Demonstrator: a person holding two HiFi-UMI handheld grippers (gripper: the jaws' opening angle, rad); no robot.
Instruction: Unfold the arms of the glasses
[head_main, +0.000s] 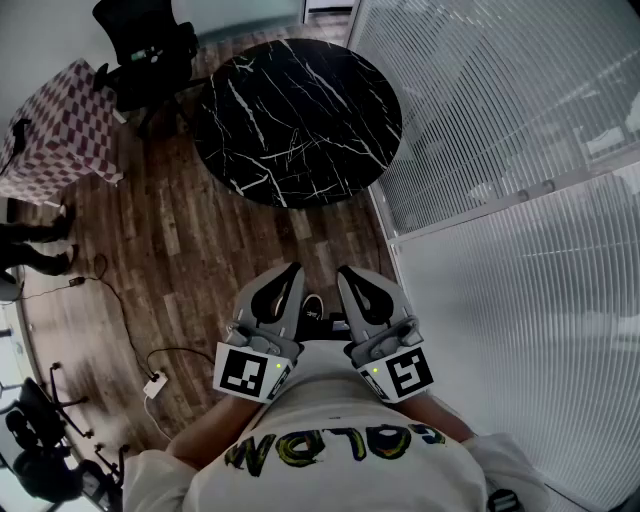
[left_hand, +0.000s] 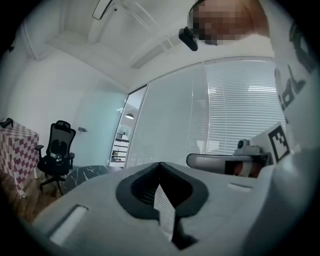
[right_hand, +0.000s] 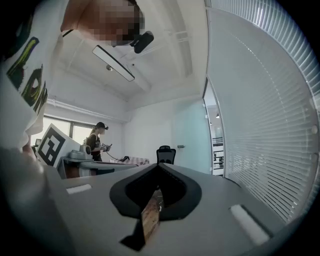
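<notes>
No glasses show in any view. I hold both grippers close to my chest, side by side and pointing level, above the wooden floor. The left gripper (head_main: 291, 270) has its jaws together with nothing between them, and its own view shows them meeting at the tip (left_hand: 160, 164). The right gripper (head_main: 344, 271) stands beside it, jaws likewise together and empty (right_hand: 159, 165). Each gripper's view catches the other at its edge: the right gripper (left_hand: 232, 162) and the left gripper (right_hand: 75, 159).
A round black marble table (head_main: 297, 105) stands ahead, a black office chair (head_main: 148, 48) behind it and a checkered-cloth table (head_main: 58, 130) at left. Glass walls with blinds (head_main: 500, 150) run along the right. A cable and power strip (head_main: 153, 383) lie on the floor. Another person (right_hand: 95, 142) stands far off.
</notes>
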